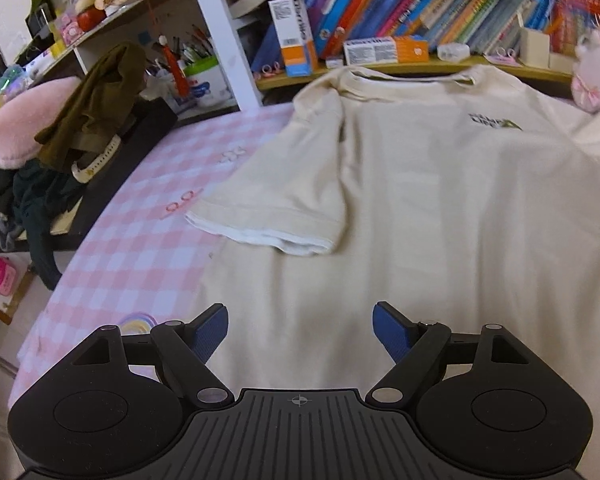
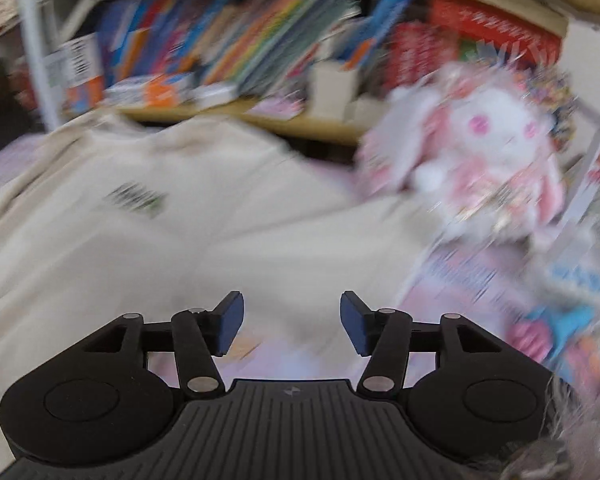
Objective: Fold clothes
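A cream T-shirt (image 1: 440,200) lies spread flat on a pink checked sheet (image 1: 140,240), its collar toward the bookshelf and a small dark logo on the chest. Its left sleeve (image 1: 276,216) lies folded in over the body. My left gripper (image 1: 300,332) hovers over the shirt's lower part, open, with nothing between its blue pads. The right wrist view is blurred by motion. There the same shirt (image 2: 140,240) fills the left and centre. My right gripper (image 2: 292,320) stands open above the shirt's right edge, and nothing sits between its pads.
A bookshelf (image 1: 420,12) full of books runs along the far side. A pink and white plush rabbit (image 2: 484,152) sits at the shirt's right. Dark clothes (image 1: 92,108) and a pink pillow (image 1: 20,128) are piled at the left, past the bed's edge.
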A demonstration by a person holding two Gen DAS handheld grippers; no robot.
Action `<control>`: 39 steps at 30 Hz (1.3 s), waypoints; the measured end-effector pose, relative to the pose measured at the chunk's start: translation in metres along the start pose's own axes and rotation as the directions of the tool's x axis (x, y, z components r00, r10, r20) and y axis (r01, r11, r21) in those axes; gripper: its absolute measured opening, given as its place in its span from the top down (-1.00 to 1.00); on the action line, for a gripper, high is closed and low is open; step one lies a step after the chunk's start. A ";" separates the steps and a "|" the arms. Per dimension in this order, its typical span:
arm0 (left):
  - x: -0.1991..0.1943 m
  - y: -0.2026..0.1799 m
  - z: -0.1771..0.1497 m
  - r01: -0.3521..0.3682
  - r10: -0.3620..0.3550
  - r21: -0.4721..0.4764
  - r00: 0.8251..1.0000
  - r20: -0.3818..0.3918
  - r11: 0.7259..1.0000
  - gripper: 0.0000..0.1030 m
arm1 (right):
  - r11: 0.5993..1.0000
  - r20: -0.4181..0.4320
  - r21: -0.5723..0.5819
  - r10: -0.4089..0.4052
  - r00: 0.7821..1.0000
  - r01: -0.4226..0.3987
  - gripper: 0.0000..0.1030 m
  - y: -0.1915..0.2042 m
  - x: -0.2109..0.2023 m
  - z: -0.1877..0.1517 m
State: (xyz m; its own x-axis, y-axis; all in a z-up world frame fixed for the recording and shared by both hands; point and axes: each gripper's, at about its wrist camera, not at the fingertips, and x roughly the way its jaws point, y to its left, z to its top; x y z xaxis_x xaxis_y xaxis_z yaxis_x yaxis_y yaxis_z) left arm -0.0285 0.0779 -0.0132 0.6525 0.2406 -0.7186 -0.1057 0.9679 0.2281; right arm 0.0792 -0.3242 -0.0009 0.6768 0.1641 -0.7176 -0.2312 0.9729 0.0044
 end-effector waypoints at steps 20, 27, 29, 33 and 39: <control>0.090 0.100 0.046 0.196 -0.195 -0.004 0.977 0.089 0.981 -0.56 | 0.966 -0.174 0.159 -0.174 0.969 0.202 -0.06 0.171 -0.055 -0.088; 0.134 0.148 0.059 0.186 -0.190 -0.168 0.982 -0.004 0.968 -0.02 | 0.948 -0.210 0.154 -0.245 0.946 0.280 0.11 0.189 -0.058 -0.094; 0.144 0.152 0.058 0.199 -0.208 -0.188 0.978 -0.029 0.962 0.20 | 0.943 -0.218 0.160 -0.256 0.942 0.293 0.12 0.191 -0.059 -0.094; 0.145 0.157 0.058 0.297 -0.306 -0.211 0.952 -0.010 0.931 0.96 | 0.935 -0.231 0.165 -0.272 0.934 0.313 0.13 0.195 -0.059 -0.094; 0.156 0.220 0.104 0.205 -0.181 -0.314 0.978 0.104 0.927 0.97 | 0.932 -0.252 0.165 -0.277 0.927 0.323 0.20 0.196 -0.059 -0.093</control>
State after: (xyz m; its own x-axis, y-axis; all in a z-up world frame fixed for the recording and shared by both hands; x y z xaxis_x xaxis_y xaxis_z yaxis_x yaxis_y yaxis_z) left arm 0.1282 0.3205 -0.0064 0.7350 0.0522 -0.6760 -0.1994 0.9696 -0.1419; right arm -0.0710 -0.1584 -0.0229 0.5155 -0.1579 -0.8422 0.1180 0.9866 -0.1128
